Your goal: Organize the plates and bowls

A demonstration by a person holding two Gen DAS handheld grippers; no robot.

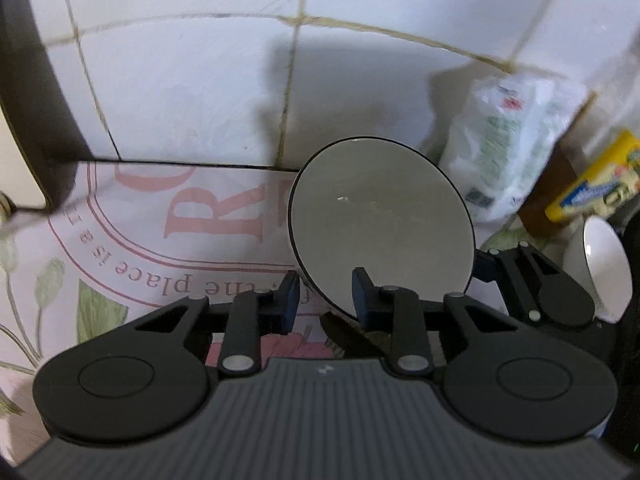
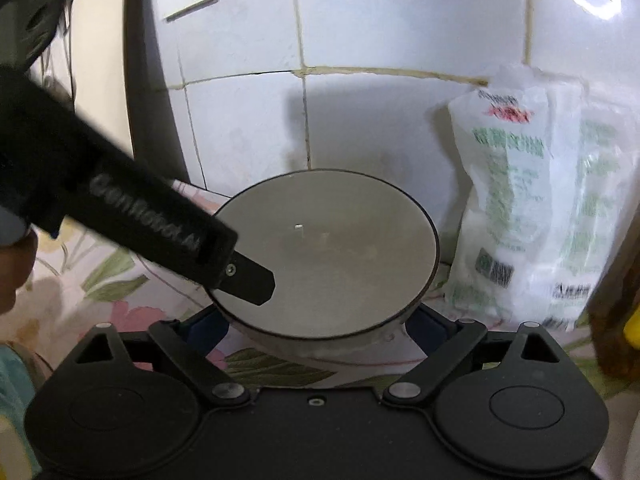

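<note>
White wall tiles (image 2: 360, 20) back a floral tablecloth (image 1: 120, 248). The left gripper (image 1: 325, 294) pinches the near rim of a grey bowl (image 1: 380, 216), one pad inside and one outside (the rim sits between them). The right gripper (image 2: 316, 328) stands wide apart around the same bowl, its blue pads (image 2: 206, 330) flanking the sides; contact is unclear. A printed plastic bag (image 2: 528, 208) leans against the tiles right of it.
</note>
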